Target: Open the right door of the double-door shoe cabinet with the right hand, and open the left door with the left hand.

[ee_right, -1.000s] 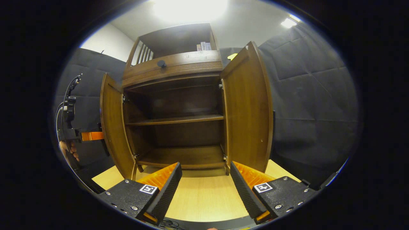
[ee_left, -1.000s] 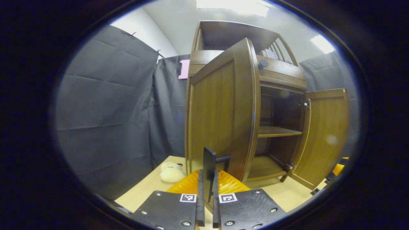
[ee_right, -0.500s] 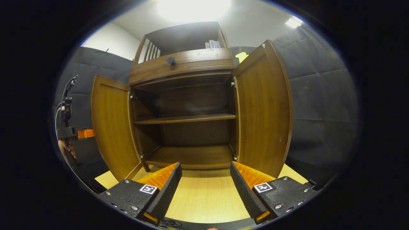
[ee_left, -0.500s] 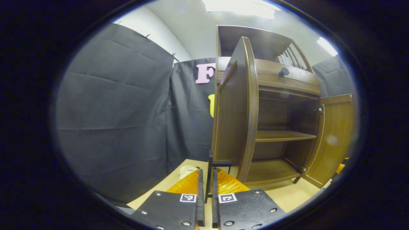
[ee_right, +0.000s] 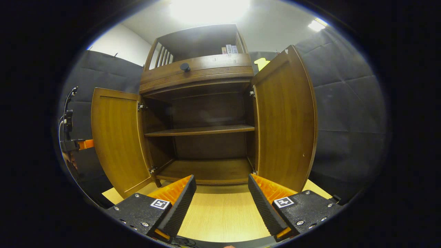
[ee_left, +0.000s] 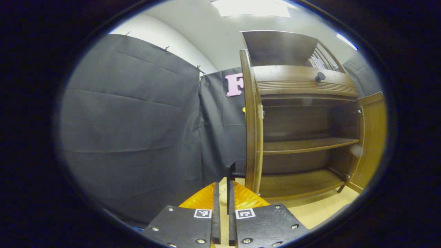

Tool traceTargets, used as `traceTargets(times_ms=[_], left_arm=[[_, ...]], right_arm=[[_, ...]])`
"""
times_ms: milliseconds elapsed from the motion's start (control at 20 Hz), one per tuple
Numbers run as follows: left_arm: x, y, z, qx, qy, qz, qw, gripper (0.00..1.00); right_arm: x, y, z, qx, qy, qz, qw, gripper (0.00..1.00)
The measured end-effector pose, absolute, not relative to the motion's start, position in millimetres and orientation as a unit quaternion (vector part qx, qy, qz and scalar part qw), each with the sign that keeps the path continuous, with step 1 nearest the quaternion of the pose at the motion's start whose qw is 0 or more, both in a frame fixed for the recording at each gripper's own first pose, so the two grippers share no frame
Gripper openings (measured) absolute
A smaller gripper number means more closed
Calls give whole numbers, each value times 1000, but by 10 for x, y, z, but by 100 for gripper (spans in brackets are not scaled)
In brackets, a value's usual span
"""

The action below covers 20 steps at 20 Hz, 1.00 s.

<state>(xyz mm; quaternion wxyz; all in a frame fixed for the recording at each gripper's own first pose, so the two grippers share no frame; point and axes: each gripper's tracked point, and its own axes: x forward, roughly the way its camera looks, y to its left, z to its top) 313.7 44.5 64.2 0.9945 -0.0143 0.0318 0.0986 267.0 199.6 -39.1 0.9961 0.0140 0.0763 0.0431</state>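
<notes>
Shoe cabinet (ee_right: 200,113) stands on the desk (ee_right: 220,213) straight ahead of my right hand, both doors swung wide and the dark shelves inside bare. My left door (ee_right: 115,137) is seen edge-on from my left gripper view, which tells me that hand is in line with the panel. Its handle (ee_left: 230,179), a dark upright bar on the door's outer face, sits between the fingers of my left gripper (ee_left: 222,213), and they are drawn close on it with only a thin gap either side; I judge they pinch it, since that hold is what lets me steer the door on its hinges. From the right gripper view that gripper shows small, just beyond the door's far edge. The right door (ee_right: 284,120) stands open on its own, nothing touching it. My right gripper (ee_right: 222,203) hangs low over the desk before the open front, fingers spread wide and holding nothing, apart from the wood, because its door needs no more from me. Both doors look done; what seems left is to let go of the handle.
</notes>
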Motion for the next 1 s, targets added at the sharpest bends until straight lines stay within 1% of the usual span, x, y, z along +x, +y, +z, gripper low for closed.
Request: traceTargets(times_ms=[150,250,300,350,500,550,600,800,1000], left_arm=[[3063,469,788,-9,21,95,995,17],[3029,450,854,-6,10,82,997,17],[2988,383,907,-10,6,73,997,10],[2930,250,886,-14,2,63,998,17],[2761,-101,1030,-25,-7,33,999,17],[2721,-194,1046,-28,-10,25,999,17],[2669,-276,1075,-33,-10,17,999,17],[2427,-509,1097,-42,-19,1,999,17],[2254,-621,969,-35,-9,-2,999,10]], right_arm=[[2656,1935,-278,11,68,39,997,94],[2653,1881,-182,10,61,34,998,94],[2640,1840,-140,9,57,30,998,91],[2618,1820,-92,9,55,27,998,94],[2558,1765,7,9,47,20,999,94],[2537,1746,50,7,43,17,999,91],[2529,1725,87,6,39,14,999,94],[2454,1662,210,2,19,5,1000,94],[2346,1653,221,-1,14,6,1000,94]])
